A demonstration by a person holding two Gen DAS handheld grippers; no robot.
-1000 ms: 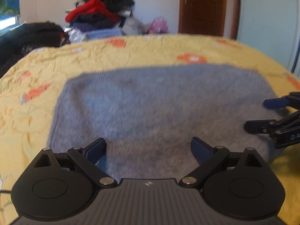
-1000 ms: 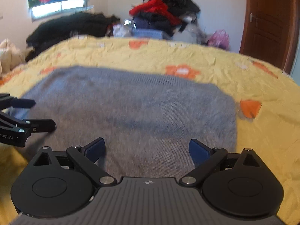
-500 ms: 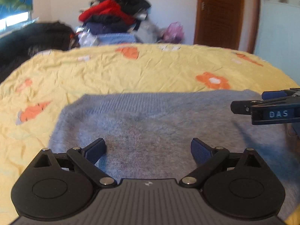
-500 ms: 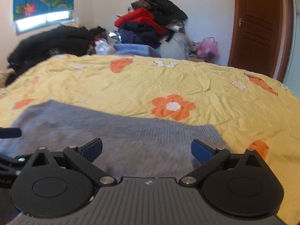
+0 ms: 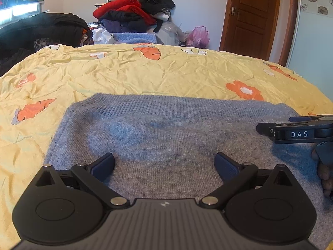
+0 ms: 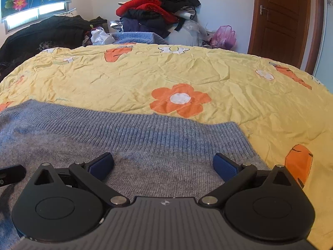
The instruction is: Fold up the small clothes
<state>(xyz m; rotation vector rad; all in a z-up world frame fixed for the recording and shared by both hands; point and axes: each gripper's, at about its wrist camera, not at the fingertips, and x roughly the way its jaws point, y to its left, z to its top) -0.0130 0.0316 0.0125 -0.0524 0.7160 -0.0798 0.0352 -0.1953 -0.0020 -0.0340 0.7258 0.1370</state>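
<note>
Bedspread (image 5: pixel 145 77): yellow, printed with orange flowers and carrots, creased all over. It serves as the folding surface; everything below is located against it.

Clothes heap (image 5: pixel 135 12): red, black and dark garments stacked beyond the far edge of the bedspread, against the wall. Probably the stock waiting to be folded, though that is a judgement.

Door (image 5: pixel 254 16): brown wood, beyond the far right corner of the bedspread. No part in the task.

Grey knit garment (image 5: pixel 166 137): lies flat on the near part of the bedspread, ribbed band toward the far side, edges fairly square. Its compact rectangular outline suggests it is already folded at least once; how many layers it has cannot be told. It is spread flat so that an edge can be picked up cleanly for the next fold.

Left gripper (image 5: pixel 164 163): low over the near left portion of the garment, blue pads wide apart, nothing between them. Whether the fingers touch the knit cannot be told.

Right gripper (image 6: pixel 163 163): low over the garment's right end, near the ribbed corner, pads likewise spread and empty. Seen side-on from the left wrist view, just beside the garment's right edge. The two grippers sit apart along the garment, likely so each can take one end.

Pink plastic bag (image 5: pixel 198 36): on the floor past the bedspread, beside the door.
</note>
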